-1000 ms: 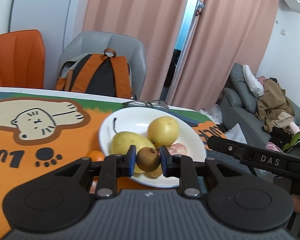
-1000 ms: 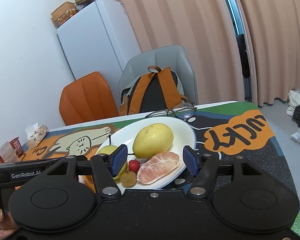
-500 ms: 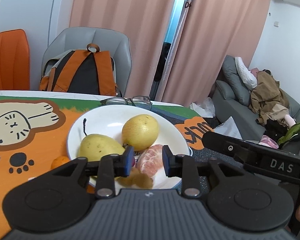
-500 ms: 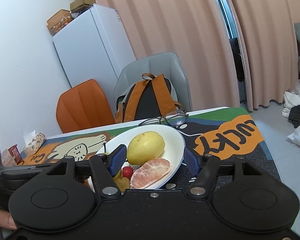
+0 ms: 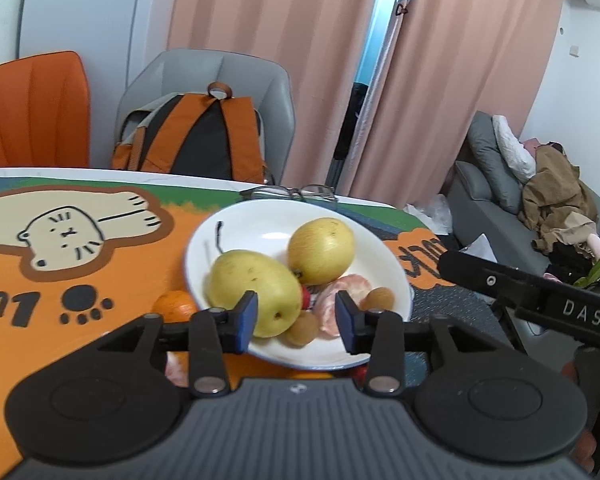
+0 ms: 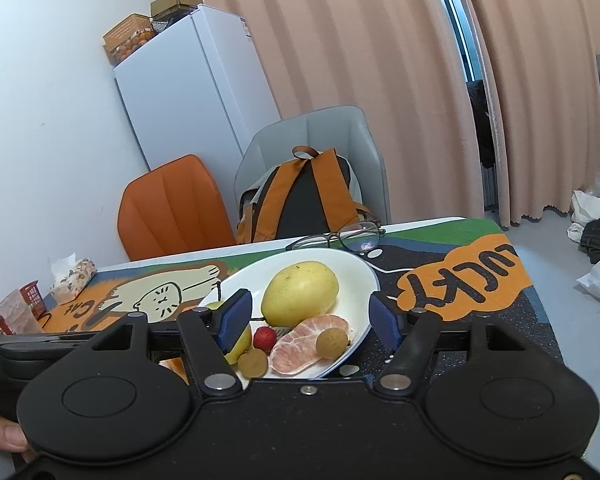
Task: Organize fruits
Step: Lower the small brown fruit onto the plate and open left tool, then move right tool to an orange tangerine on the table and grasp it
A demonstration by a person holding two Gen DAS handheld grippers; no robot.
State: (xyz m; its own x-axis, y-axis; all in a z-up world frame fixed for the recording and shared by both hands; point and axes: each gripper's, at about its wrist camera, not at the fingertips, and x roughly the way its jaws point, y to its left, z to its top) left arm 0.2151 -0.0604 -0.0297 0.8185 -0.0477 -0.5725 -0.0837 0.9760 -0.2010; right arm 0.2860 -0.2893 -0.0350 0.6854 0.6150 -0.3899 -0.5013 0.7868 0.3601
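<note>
Your left view alone shows the grey sofa (image 5: 496, 184) heaped with clothes at the right, the orange (image 5: 175, 305) on the table just left of the plate (image 5: 260, 224), and the whole green pear (image 5: 254, 290) with its dark stem. Your right view alone shows the white fridge (image 6: 192, 92) with boxes on top, a tissue pack (image 6: 73, 276) and a red basket (image 6: 30, 300) at the table's far left edge; there the pear is mostly hidden behind a blue pad.

Your left gripper (image 5: 296, 322) is opening its fingers, and a small brown fruit (image 5: 302, 330) lies on the plate between the pads, touched by neither. Your right gripper (image 6: 312, 322) stands with fingers apart and opening a little, holding nothing, the plate's near rim between the pads.

On the glossy, round white plate lie the smooth yellow fruit (image 6: 300, 292), a peeled citrus piece (image 6: 308, 344) with pale, veined flesh, a bumpy red berry (image 6: 265, 339) and a second small brown fruit (image 6: 332, 342) resting on the citrus.

The table (image 5: 112, 292) wears an orange mat printed with a cartoon cat. Glasses (image 6: 340, 238) lie just behind the plate. Beyond stand an orange chair (image 6: 168, 208) and a grey chair (image 6: 340, 136) holding an orange-and-black backpack (image 6: 304, 200), with pink curtains (image 6: 360, 40) behind
</note>
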